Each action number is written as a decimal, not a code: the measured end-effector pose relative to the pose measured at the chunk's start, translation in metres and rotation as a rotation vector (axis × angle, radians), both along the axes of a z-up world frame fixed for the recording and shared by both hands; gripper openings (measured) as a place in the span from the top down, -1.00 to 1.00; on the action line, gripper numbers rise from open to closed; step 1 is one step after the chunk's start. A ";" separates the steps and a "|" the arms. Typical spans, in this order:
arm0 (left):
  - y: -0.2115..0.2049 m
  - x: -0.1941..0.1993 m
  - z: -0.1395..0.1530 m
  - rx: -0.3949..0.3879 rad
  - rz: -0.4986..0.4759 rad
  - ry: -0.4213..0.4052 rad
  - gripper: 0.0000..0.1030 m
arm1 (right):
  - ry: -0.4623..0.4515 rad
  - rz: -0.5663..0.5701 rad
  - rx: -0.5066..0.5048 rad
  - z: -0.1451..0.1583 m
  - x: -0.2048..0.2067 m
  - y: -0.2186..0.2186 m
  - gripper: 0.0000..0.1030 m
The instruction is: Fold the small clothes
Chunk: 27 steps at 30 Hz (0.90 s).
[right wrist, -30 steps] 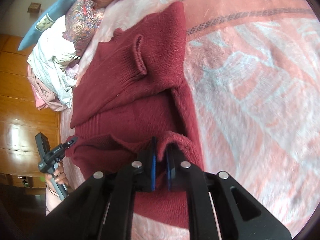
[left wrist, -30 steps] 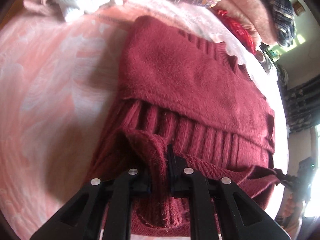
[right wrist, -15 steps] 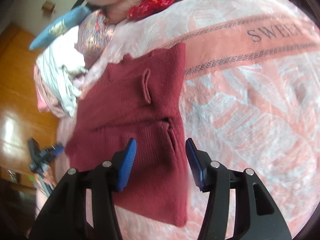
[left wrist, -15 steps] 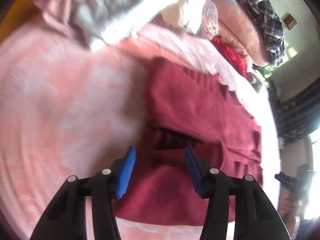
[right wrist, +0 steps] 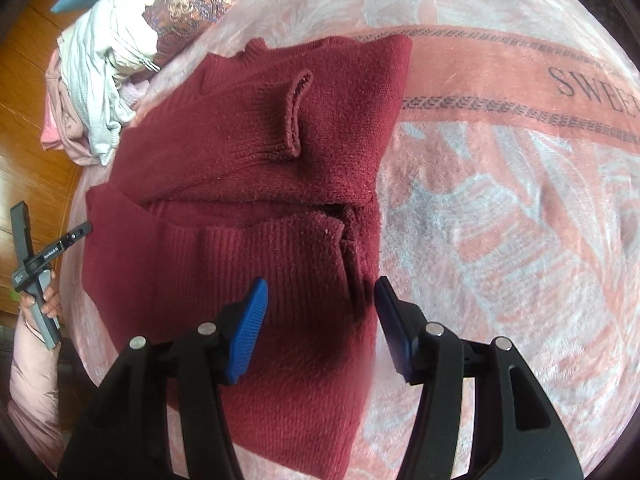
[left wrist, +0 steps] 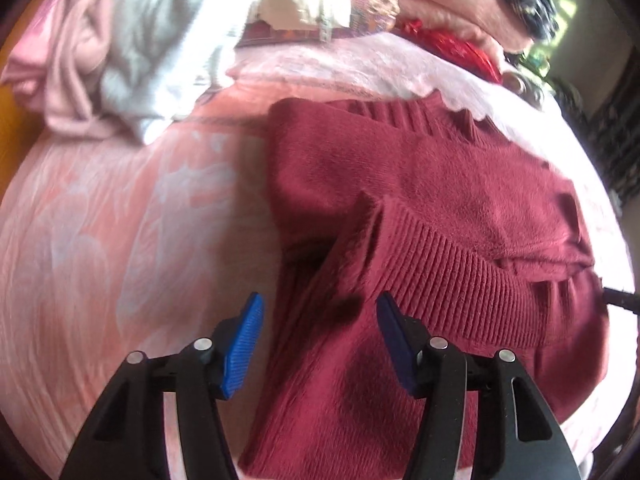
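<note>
Nearest to me, my left gripper hung with its blue-padded jaws spread wide and holding nothing, just above the near edge of the dark red sweater. My right gripper matched it, jaws apart and empty, over the sweater's lower right corner. A second earlier both had been pinched on a ridge of the hem; half a second earlier they had already let go. That told me the bottom fold had just been laid down and released.

Under the jaws, the ribbed hem lay doubled up over the body, its edge meeting the folded-in sleeves. One ribbed cuff stood up slightly in the middle of the garment. The sweater rested flat on the pink blanket that covered the bed, toward the bed's left edge as the right camera saw it, where my left hand gripped its tool.

I judged the fold mostly done, with perhaps one more halving or a smoothing of the raised cuff left.

Farther off, along the far edge of the bed, a heap of pale clothes and patterned cushions waited, likely the next pieces to fold.
</note>
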<state>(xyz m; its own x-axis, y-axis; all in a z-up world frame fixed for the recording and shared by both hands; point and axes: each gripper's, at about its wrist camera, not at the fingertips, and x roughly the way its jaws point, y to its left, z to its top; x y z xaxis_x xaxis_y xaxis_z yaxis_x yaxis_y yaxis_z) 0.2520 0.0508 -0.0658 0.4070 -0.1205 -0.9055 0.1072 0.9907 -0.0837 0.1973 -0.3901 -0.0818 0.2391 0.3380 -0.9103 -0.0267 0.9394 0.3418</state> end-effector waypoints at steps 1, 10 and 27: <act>-0.006 0.003 -0.002 0.026 -0.013 -0.004 -0.19 | 0.006 0.014 -0.014 -0.004 0.002 0.003 -0.14; -0.043 0.008 -0.023 0.140 -0.104 0.026 0.79 | -0.072 0.134 -0.145 0.003 -0.009 0.023 0.76; -0.006 -0.068 0.058 -0.013 -0.028 -0.211 0.88 | -0.196 0.038 -0.010 0.059 -0.055 0.001 0.90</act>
<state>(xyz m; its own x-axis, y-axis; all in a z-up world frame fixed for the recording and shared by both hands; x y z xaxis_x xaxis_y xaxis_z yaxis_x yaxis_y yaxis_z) 0.1844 0.0453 -0.0077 0.5839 -0.1454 -0.7987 0.1507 0.9861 -0.0693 0.1425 -0.3894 -0.0230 0.3996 0.3416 -0.8507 -0.1270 0.9397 0.3177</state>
